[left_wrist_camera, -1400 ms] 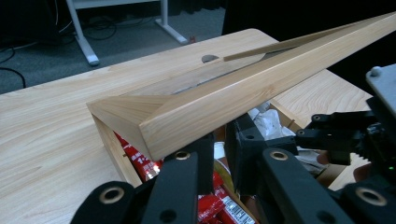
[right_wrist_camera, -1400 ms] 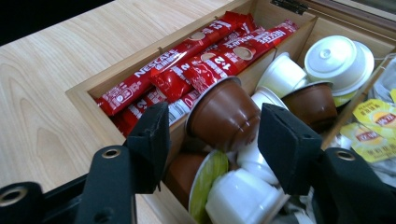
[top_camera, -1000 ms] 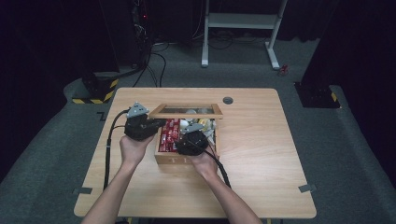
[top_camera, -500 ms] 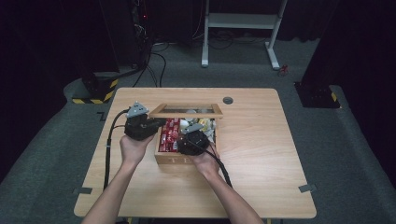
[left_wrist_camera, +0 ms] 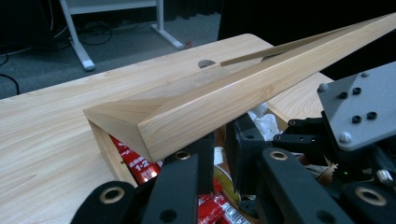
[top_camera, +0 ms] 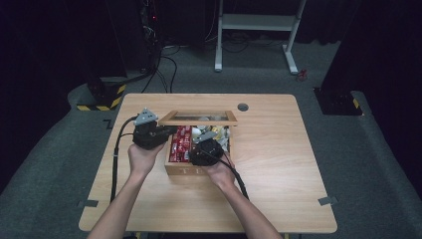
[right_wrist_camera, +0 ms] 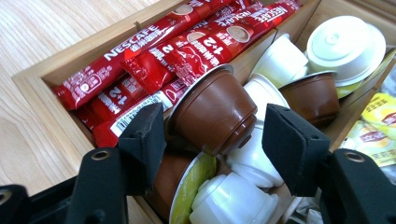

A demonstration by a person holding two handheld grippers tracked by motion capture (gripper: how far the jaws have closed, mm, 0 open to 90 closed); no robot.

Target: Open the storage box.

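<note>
Lid [left_wrist_camera: 210,100] of wooden box [top_camera: 181,169] is clamped in left claw [left_wrist_camera: 219,149], held raised. Right claw [right_wrist_camera: 212,135] stands open w/ brown capsule [right_wrist_camera: 212,112] between its pads, no firm squeeze seen. Right gripper view adds red sachets [right_wrist_camera: 154,51] to the claw's left, white capsules [right_wrist_camera: 280,60] beyond; high view gives whole counter [top_camera: 278,164].

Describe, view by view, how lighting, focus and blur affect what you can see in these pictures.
High view: the table is brightly lit, the room around it nearly black, detail soft. Left gripper view: the wooden lid is fairly sharp, the near black jaws slightly blurred. Right gripper view: the brown capsule and red sachets are crisp, with glare on their wrappers.
</note>
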